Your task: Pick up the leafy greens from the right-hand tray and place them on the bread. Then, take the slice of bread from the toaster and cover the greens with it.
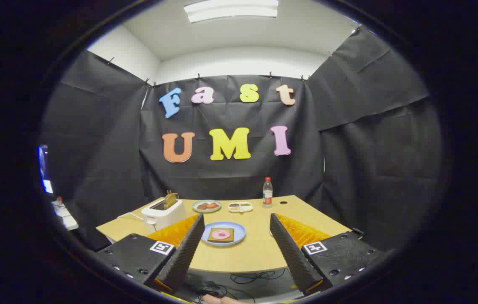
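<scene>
Wood-toned table (260, 253) across the booth, every item set toward its far half, presumably to leave the near half free for an approach. Gripper (236, 216) held back at the near edge, raised and level, fingers wide apart with nothing between them: reads as a start pose, no grasp yet. White toaster (163, 213) far left, beyond the left finger, slot up. Blue plate (239, 238) centred between the two fingers and just ahead of them, likely placed there as the assembly spot. Smaller plate (206, 206) farther back, carrying reddish-brown pieces, not needed for this task. White divided tray (240, 207) just right of that plate; taken as the right-hand tray, contents too small to tell, so leafy greens not confirmed by eye. Pale curved rim just inside the right finger, mostly hidden, identity unclear. Bottle (267, 192) with a red label upright at the far edge, right of the tray and apart from it. Slice of bread (171, 198) standing up out of the toaster slot, top exposed, easy to pinch from above. Square of bread (221, 234) flat on the blue plate with a pink round slice (222, 234) on top. Judged: first step not begun; next move calls for a reach forward past the blue plate toward the tray.
</scene>
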A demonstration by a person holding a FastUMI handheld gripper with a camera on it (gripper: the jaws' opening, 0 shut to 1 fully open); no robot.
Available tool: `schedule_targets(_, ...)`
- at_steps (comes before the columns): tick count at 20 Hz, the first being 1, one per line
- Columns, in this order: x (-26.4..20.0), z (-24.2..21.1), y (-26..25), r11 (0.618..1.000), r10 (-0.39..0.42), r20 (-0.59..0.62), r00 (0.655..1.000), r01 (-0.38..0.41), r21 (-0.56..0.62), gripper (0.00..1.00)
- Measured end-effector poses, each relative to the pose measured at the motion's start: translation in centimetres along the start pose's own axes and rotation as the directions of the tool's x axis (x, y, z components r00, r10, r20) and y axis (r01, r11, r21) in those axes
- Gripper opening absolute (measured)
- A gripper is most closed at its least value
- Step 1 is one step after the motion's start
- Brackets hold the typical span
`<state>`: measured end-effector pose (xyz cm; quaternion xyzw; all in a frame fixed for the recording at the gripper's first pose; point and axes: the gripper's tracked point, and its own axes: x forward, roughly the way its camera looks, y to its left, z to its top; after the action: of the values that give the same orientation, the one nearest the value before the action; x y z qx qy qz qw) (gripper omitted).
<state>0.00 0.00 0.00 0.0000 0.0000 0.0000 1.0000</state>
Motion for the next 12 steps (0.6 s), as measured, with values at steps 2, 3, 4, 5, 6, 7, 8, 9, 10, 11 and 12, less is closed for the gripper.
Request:
schedule_targets(2, 0.0, -0.1, -1.1, 1.000, -0.016, -0.001, 1.000, 0.016, -0.005, 0.95)
schedule_targets(3, -0.1, -0.4, -1.0, 1.000, -0.018, -0.006, 1.000, 0.018, -0.013, 0.95)
schedule_targets(4, -0.2, -0.3, -0.9, 1.000, -0.016, -0.001, 1.000, 0.016, -0.024, 0.95)
schedule_targets(5, -0.3, 0.1, -0.6, 0.999, -0.017, 0.010, 1.000, 0.018, -0.041, 0.95)
schedule_targets(6, -0.1, 0.3, -0.4, 0.999, -0.019, 0.015, 1.000, 0.020, -0.049, 0.95)
schedule_targets(7, 0.0, 0.0, 0.3, 0.999, -0.008, 0.009, 1.000, 0.008, -0.044, 0.95)
schedule_targets(8, 0.1, -0.3, 1.2, 0.999, 0.009, 0.000, 1.000, -0.009, -0.032, 0.95)
schedule_targets(9, 0.3, -0.6, 1.6, 1.000, 0.012, -0.009, 1.000, -0.012, -0.021, 0.96)
schedule_targets(10, 0.6, -0.9, 1.9, 1.000, 0.010, -0.019, 1.000, -0.010, -0.019, 0.95)
schedule_targets(11, 0.8, -1.2, 2.4, 0.999, 0.012, -0.028, 1.000, -0.013, -0.031, 0.96)
schedule_targets(12, 1.1, -1.4, 2.7, 0.999, 0.006, -0.031, 1.000, -0.007, -0.052, 0.96)
